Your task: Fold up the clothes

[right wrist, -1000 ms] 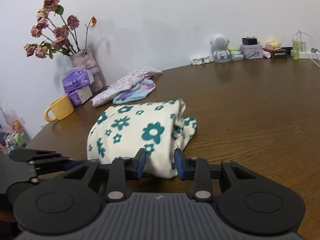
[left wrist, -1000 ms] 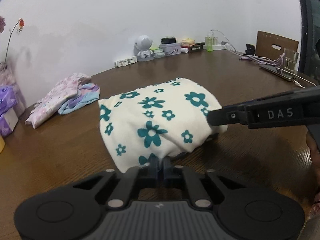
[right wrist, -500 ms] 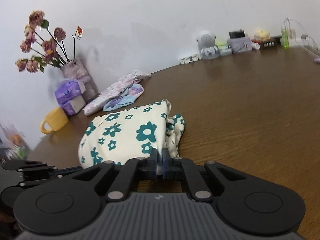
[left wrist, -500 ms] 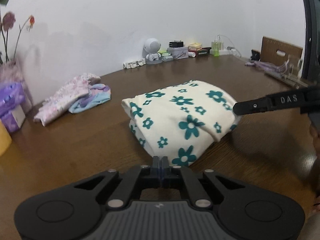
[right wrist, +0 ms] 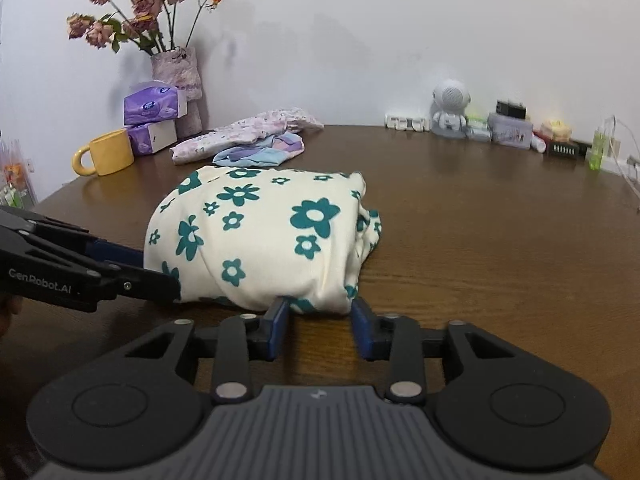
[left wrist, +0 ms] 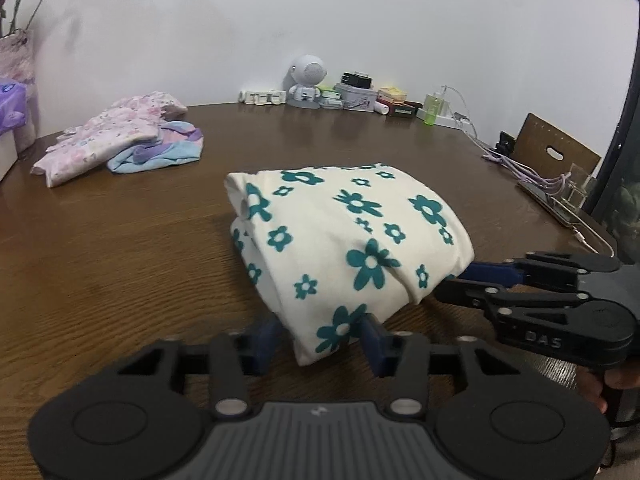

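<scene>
A cream garment with teal flowers (left wrist: 340, 232) lies folded into a thick bundle on the brown table (left wrist: 100, 248). My left gripper (left wrist: 318, 340) straddles its near corner; its jaws are opening, and the blue pads stand just clear of the cloth between them. My right gripper (right wrist: 320, 328) is at the other near corner of the same bundle (right wrist: 256, 240), and its jaws are opening too, with the cloth edge between the pads. In each wrist view the other gripper shows from the side: right gripper (left wrist: 460, 284), left gripper (right wrist: 160, 276).
A loose pile of pink and blue clothes (right wrist: 248, 136) lies towards the back left. A yellow mug (right wrist: 108, 152), purple tissue packs (right wrist: 154, 106) and a vase of dried roses (right wrist: 176, 76) stand near the wall. An astronaut figure (left wrist: 306, 88), small boxes and cables (left wrist: 536, 176) line the back and right edges.
Both grippers were shut on the bundle's near corners and now stand apart around them. The bundle has settled flat on the table. Both views have rolled.
</scene>
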`<state>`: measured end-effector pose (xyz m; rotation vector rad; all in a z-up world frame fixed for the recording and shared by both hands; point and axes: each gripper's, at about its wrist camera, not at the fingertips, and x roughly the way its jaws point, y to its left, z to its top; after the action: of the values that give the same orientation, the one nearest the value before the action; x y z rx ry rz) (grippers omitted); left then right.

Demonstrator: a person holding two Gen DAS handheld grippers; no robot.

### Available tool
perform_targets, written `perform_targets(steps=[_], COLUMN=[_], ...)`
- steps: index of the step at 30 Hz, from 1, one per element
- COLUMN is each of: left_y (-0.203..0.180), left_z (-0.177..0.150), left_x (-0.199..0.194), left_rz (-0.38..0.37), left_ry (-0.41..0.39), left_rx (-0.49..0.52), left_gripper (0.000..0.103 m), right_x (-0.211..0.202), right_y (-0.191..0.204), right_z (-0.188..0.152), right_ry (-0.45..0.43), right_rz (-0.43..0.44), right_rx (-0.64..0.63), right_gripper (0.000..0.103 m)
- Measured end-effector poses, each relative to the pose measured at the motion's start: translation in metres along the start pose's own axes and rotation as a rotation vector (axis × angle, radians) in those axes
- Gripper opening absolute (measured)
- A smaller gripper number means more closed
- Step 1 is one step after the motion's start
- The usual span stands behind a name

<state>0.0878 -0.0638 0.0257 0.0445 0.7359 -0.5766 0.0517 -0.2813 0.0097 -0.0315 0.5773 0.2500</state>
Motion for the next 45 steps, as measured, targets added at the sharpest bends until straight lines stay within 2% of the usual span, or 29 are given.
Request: perform_targets(steps=[1,2,3,9,17,22,26,28,29,32,34,35,43,45], left_y=[-0.001,-0.003,-0.004,-0.012,-0.014,-0.013,-0.012,-0.012,-0.012,-0.012,-0.013,-0.013,-0.014,-0.011], left_z=[0.0,0.001,0.001,0.009,0.008,0.006,0.004,0.004,0.004,0.004,0.004,0.003,0.003,0.001], left_x=[0.001,0.002,-0.001,-0.008,-0.001,0.001,0.0,0.0,0.001,0.0,0.0,-0.001,-0.002,0.001], left_rz=[0.005,0.01,0.015,0.04,0.048,0.048,0.037,0.034,0.034,0.033,0.034,0.036,0.032,0.028], left_ry=[-0.002,-0.004,-0.016,-0.058,-0.041,-0.029,-0.024,-0.025,-0.024,-0.024,-0.025,-0.027,-0.033,-0.02], left_rx=[0.004,0.009,0.024,0.115,0.145,0.148,0.147,0.149,0.151,0.15,0.153,0.156,0.164,0.149], left_gripper=[0.01,0.005,0.005,0.004,0.003,0.003,0.004,0.004,0.004,0.004,0.004,0.004,0.003,0.003], right_x=[0.001,0.003,0.003,-0.013,-0.003,0.002,-0.008,-0.018,-0.021,-0.015,-0.009,-0.005,-0.011,-0.001], right_y=[0.001,0.002,0.003,0.0,-0.019,-0.024,-0.031,-0.032,-0.031,-0.029,-0.03,-0.031,-0.039,-0.041], right_z=[0.001,0.001,0.002,0.015,0.011,0.006,0.007,0.01,0.012,0.018,0.022,0.023,0.034,0.03], right_ry=[0.003,0.006,0.006,-0.062,-0.026,0.005,0.0,-0.037,-0.058,-0.07,-0.054,-0.046,-0.066,-0.027], right_rz=[-0.002,-0.006,-0.015,-0.035,-0.032,-0.028,0.039,0.053,0.043,0.024,0.036,0.042,0.025,0.019], right_rx=[-0.004,-0.008,-0.012,-0.032,0.047,0.052,0.097,0.097,0.085,0.067,0.083,0.092,0.113,0.116], right_gripper=[0.018,0.008,0.005,0.003,0.003,0.003,0.007,0.022,0.033,0.032,0.02,0.005,0.003,0.003])
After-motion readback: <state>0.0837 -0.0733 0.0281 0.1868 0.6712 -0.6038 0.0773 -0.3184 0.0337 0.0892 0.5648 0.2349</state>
